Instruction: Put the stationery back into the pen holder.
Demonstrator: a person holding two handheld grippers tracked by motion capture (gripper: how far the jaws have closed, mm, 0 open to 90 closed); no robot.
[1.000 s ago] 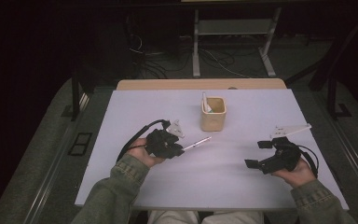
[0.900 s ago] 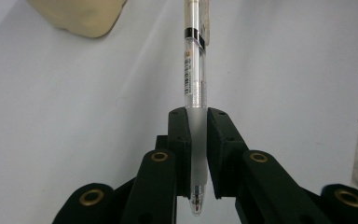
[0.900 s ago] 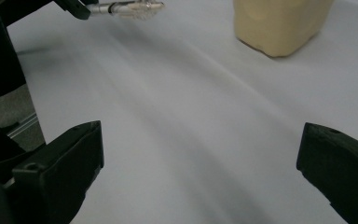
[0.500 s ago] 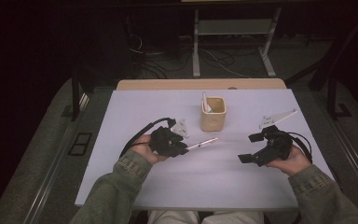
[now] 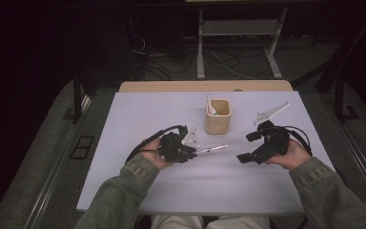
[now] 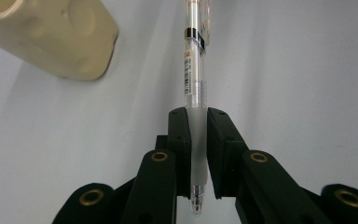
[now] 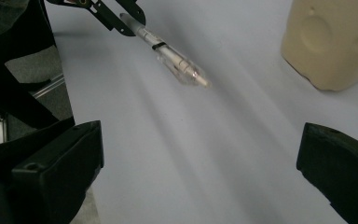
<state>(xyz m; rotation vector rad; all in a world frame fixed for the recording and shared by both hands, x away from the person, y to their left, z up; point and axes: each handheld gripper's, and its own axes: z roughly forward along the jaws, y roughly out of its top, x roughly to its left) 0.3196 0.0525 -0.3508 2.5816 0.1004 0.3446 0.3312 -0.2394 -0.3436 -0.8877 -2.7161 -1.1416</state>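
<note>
A: Pinching a clear pen by its frosted grip, the left gripper has both jaws pressed against the barrel; the pen's far end juts out toward the right gripper, above the white table

B: And the right gripper?

A: Its jaws stand spread wide with nothing between them, just short of the pen's free end. A cream holder stands just behind both, with a white item upright inside

Wide-open tool, seemingly clear pen, beige cup
</note>
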